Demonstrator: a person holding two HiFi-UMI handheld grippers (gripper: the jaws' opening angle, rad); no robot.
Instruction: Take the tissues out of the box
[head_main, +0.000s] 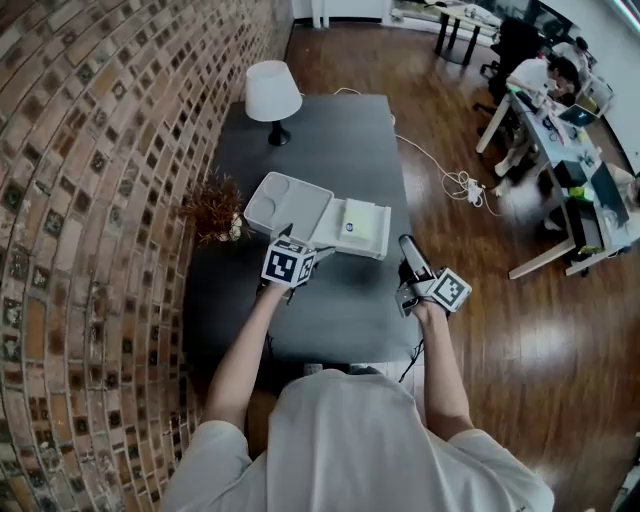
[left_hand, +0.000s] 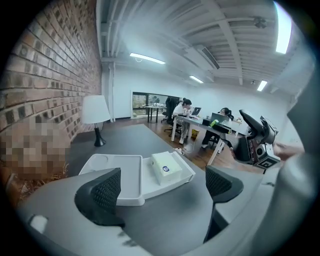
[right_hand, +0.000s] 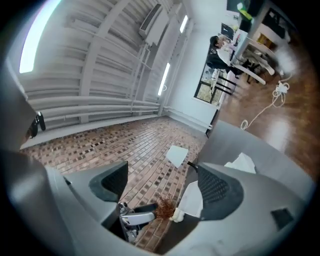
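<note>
Altogether, one tissue pack (head_main: 362, 224) lies in one open box (head_main: 287, 205).

Ahead of the dark grey jaws of my left gripper (left_hand: 164, 186) I see a white box (left_hand: 117, 172), a pale blue-spotted tissue pack (left_hand: 166, 167), a charcoal table (left_hand: 125, 137), and, left of them, a red-brown brick wall (left_hand: 45, 75).

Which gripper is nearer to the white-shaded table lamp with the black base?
Left. The left gripper is at the near edge of the white open box, in line with the lamp; the right gripper is further right, near the dark table's right edge.
</note>
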